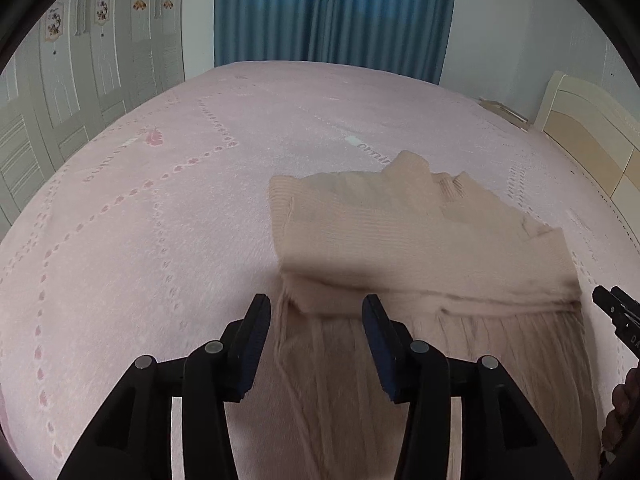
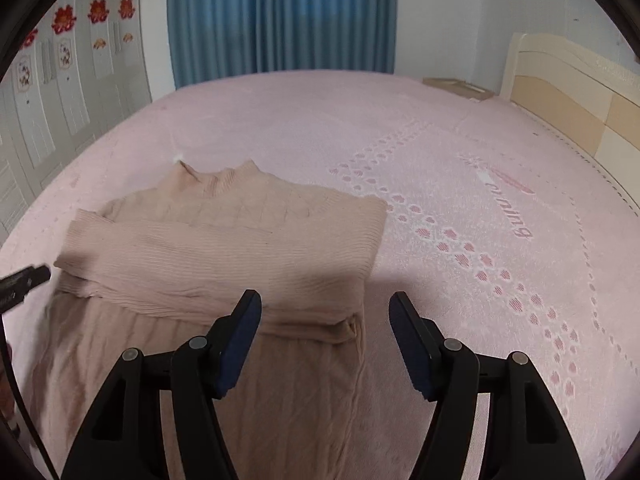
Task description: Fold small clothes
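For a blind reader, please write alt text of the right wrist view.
A beige knit sweater, partly folded, lies on a pink bedspread. The right hand-held gripper hovers open above its right edge, holding nothing. Blue curtains hang behind.

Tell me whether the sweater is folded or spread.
Partly folded: the sweater has its ribbed sleeves laid across the chest, lower body still spread flat.
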The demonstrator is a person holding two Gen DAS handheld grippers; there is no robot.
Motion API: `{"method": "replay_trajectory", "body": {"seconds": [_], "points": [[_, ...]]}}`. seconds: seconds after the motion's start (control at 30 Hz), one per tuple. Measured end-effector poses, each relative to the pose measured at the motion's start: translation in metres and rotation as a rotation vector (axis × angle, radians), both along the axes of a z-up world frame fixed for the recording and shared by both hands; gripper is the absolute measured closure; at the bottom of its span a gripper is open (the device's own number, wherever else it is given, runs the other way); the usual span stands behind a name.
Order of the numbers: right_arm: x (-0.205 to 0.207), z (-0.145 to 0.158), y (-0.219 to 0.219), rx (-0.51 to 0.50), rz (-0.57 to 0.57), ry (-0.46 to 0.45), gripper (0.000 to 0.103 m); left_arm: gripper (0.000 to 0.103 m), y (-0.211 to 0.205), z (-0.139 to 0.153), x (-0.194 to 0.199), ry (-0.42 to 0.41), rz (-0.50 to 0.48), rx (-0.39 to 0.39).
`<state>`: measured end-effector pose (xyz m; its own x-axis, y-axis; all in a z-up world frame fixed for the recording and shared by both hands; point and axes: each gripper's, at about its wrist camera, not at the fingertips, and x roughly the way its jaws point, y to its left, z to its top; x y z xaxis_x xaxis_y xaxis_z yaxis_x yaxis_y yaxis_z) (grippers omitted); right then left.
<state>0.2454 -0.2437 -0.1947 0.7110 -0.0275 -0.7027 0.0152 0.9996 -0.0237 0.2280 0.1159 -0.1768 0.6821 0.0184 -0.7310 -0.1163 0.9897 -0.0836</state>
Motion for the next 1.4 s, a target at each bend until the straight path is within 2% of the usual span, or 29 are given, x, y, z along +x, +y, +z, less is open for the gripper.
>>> {"method": "replay_trajectory", "body": {"seconds": [0.1, 0.2, 0.27, 0.5, 0.67, 0.77, 0.97, 1.03, 1.1, 1.13, 1.17, 1.23, 1.27, 1.33, 1.37, 1.4], "points": [[-0.021, -0.003, 0.004, -0.004, 0.024, 0.017, 0.038, 0.057, 0.003, 0.000, -0.027, -0.024, 0.004, -0.021], [-0.046, -0.004, 0.006, -0.020, 0.026, 0.037, 0.041, 0.057, -0.003, 0.001, -0.053, -0.034, -0.020, 0.025], [-0.066, 0.000, 0.002, 0.010, 0.022, 0.035, 0.042, 0.057, -0.004, 0.002, -0.069, -0.036, -0.044, 0.020], [-0.123, 0.014, -0.011, 0.081, 0.033, 0.035, 0.042, 0.058, 0.003, 0.003, -0.121, -0.024, -0.079, -0.089], [-0.159, 0.010, -0.025, 0.148, 0.021, 0.061, 0.042, 0.058, 0.003, -0.003, -0.155, -0.024, -0.086, -0.126], [-0.178, 0.004, -0.030, 0.179, 0.024, 0.074, 0.042, 0.058, 0.005, -0.018, -0.176, 0.000, -0.082, -0.165], [-0.211, -0.008, -0.029, 0.223, 0.089, 0.072, 0.044, 0.056, -0.002, -0.032, -0.186, 0.064, -0.100, -0.169], [-0.211, -0.011, -0.024, 0.225, 0.098, 0.099, 0.048, 0.055, -0.008, -0.034, -0.186, 0.071, -0.119, -0.156], [-0.211, -0.013, -0.013, 0.196, 0.119, 0.102, 0.049, 0.054, -0.013, -0.040, -0.184, 0.102, -0.126, -0.139], [-0.209, -0.017, -0.005, 0.150, 0.122, 0.121, 0.049, 0.055, -0.016, -0.045, -0.181, 0.130, -0.126, -0.128], [-0.207, -0.021, -0.002, 0.135, 0.124, 0.138, 0.049, 0.055, -0.019, -0.045, -0.182, 0.122, -0.124, -0.108], [-0.203, -0.033, 0.006, 0.119, 0.136, 0.201, 0.057, 0.055, -0.024, -0.045, -0.184, 0.120, -0.131, -0.089], [-0.201, -0.038, 0.011, 0.102, 0.139, 0.225, 0.061, 0.056, -0.024, -0.047, -0.186, 0.118, -0.128, -0.084], [-0.202, -0.037, 0.019, 0.050, 0.145, 0.197, 0.064, 0.068, -0.025, -0.047, -0.185, 0.108, -0.118, -0.065], [-0.203, -0.038, 0.021, 0.044, 0.152, 0.192, 0.075, 0.082, -0.024, -0.047, -0.184, 0.105, -0.113, -0.063], [-0.203, -0.039, 0.022, 0.040, 0.155, 0.187, 0.081, 0.093, -0.023, -0.047, -0.183, 0.101, -0.103, -0.068]]}}
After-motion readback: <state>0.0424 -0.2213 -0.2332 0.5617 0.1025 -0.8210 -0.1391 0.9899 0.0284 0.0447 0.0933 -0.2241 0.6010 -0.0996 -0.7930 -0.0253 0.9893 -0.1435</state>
